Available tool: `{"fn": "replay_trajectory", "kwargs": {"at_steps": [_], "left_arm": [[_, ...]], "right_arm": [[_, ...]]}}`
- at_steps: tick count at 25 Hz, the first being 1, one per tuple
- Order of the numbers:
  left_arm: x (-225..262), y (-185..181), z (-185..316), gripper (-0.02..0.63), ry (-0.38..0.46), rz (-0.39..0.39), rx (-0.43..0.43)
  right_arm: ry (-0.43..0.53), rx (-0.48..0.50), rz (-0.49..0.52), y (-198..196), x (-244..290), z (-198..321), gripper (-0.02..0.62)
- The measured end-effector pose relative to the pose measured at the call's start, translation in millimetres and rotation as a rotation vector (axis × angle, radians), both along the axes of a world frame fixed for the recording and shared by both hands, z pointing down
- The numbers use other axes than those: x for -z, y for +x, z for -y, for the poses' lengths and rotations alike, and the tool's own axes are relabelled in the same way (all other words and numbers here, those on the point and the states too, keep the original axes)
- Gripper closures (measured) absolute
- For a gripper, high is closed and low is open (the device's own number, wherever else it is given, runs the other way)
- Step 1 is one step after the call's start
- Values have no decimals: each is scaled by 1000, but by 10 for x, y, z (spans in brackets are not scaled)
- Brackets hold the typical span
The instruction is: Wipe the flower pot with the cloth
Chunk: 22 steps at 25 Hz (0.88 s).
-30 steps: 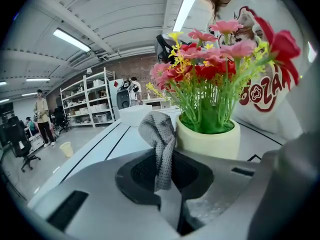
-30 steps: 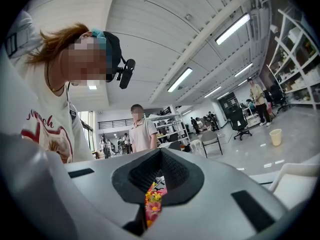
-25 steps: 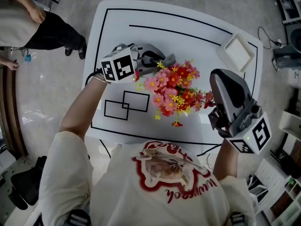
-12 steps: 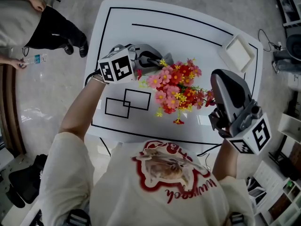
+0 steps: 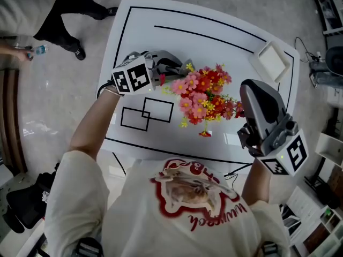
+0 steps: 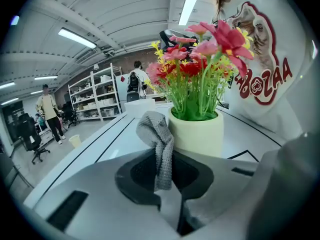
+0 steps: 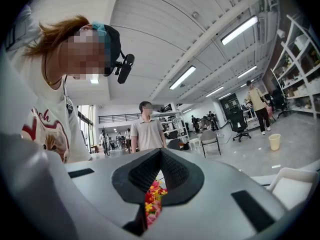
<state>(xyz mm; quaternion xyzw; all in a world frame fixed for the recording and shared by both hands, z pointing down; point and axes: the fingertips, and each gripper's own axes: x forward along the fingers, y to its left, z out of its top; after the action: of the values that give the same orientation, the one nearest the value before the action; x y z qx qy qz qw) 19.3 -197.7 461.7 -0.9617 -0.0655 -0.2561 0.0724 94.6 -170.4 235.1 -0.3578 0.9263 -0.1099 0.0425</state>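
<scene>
The cream flower pot (image 6: 196, 134) of pink and red flowers (image 5: 203, 98) stands on the white table (image 5: 214, 25); the grey cloth (image 6: 159, 144) hangs just beside it, pinched by the left gripper (image 5: 179, 68); the right gripper (image 7: 160, 159), jaws pressed together and empty, hovers apart.

Pot (image 6: 196, 134) stands just ahead-right of the left gripper (image 6: 165, 156) fingers, with flowers (image 6: 200, 59) overhanging. To their left lies bare table (image 6: 95, 144). Flowers block the way ahead of the right gripper (image 7: 160, 154) fingers, and a tray (image 7: 295, 184) sits to their right.
</scene>
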Motion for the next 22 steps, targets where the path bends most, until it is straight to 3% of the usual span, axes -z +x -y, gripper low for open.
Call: {"fn": "replay_trajectory", "kwargs": {"at_steps": [22], "left_arm": [[-68, -296, -119, 560, 40, 59, 152]], "right_arm": [[-4, -11, -3, -59, -5, -361, 595]]}}
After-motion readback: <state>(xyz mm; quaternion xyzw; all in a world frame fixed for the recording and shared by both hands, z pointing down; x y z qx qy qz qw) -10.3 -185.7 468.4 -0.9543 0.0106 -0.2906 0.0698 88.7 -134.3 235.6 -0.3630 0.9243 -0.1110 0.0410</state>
